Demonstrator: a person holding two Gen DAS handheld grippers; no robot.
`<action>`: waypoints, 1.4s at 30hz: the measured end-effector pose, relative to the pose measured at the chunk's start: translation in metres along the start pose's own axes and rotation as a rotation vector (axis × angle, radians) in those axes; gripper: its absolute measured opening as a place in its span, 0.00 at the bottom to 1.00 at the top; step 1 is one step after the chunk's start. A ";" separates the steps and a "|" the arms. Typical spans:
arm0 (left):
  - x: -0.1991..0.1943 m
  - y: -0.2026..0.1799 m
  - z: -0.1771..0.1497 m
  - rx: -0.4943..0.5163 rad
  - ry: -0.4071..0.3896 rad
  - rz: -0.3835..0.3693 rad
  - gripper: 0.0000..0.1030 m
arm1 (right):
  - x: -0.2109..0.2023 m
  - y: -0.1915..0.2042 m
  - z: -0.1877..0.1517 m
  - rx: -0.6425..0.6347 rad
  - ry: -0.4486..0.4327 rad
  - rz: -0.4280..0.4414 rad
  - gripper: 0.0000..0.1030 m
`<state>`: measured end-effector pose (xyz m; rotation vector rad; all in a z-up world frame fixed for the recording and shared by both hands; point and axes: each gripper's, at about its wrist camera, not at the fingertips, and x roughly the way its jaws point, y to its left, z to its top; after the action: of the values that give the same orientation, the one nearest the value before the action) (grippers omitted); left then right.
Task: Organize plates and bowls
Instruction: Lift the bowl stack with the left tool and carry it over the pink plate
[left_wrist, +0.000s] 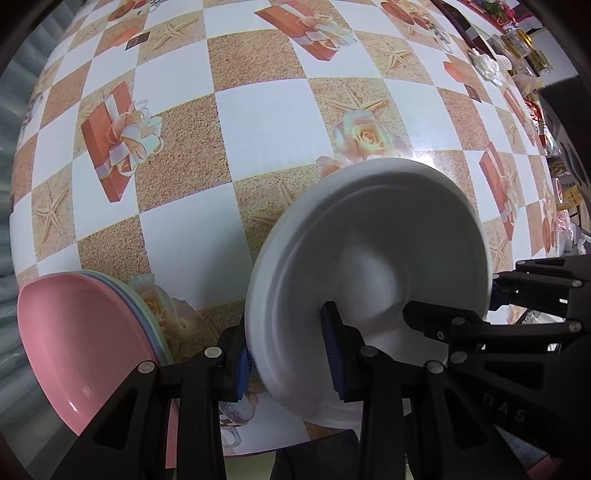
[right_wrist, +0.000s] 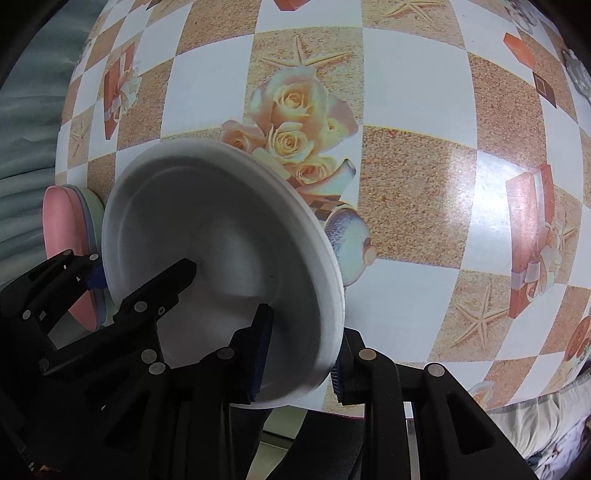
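- The white bowl (left_wrist: 369, 280) is round, plain and matte, with a wide flat rim and a deep middle. A ring-shaped step runs around the inside.
- It is held up and tipped on its side, so its open side faces both cameras.
- The left gripper (left_wrist: 291, 358) pinches the bowl's rim. One blue-padded finger sits inside the bowl and the other sits outside, just behind the rim.
- The right gripper (right_wrist: 301, 356) pinches the rim on the other side the same way, one finger inside and one outside.
- So the bowl (right_wrist: 221, 258) sits between the two pairs of fingers, and both pairs are closed tight on it.
- A stack of plates (left_wrist: 88, 339) lies on the worktop (left_wrist: 266, 114), to the left of the left fingers. The top one is pink, and thin pale blue and green edges peek out under it.
- The worktop has a checked cloth with roses, starfish and gift boxes printed on it.
- The left gripper's black arm hides the near part of the pink plate.
- In the right view the plates (right_wrist: 62, 229) are mostly hidden behind the bowl and the other gripper.
- The bowl's bottom edge is cut off by the fingers.
- Small cluttered things at the far right edge of the worktop are too small to make out.
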<state>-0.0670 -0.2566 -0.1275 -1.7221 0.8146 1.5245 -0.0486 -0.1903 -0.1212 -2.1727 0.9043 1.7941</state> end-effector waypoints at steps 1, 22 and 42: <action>0.002 0.001 0.000 0.002 0.001 -0.002 0.35 | 0.001 0.001 0.000 0.005 0.001 -0.001 0.29; -0.055 0.042 -0.007 -0.071 -0.076 -0.015 0.35 | -0.058 0.061 0.006 -0.044 -0.096 -0.035 0.29; -0.089 0.123 -0.055 -0.321 -0.151 0.018 0.36 | -0.060 0.172 0.022 -0.302 -0.103 -0.075 0.29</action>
<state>-0.1469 -0.3700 -0.0457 -1.7973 0.5311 1.8518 -0.1677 -0.2960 -0.0302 -2.2220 0.5508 2.0979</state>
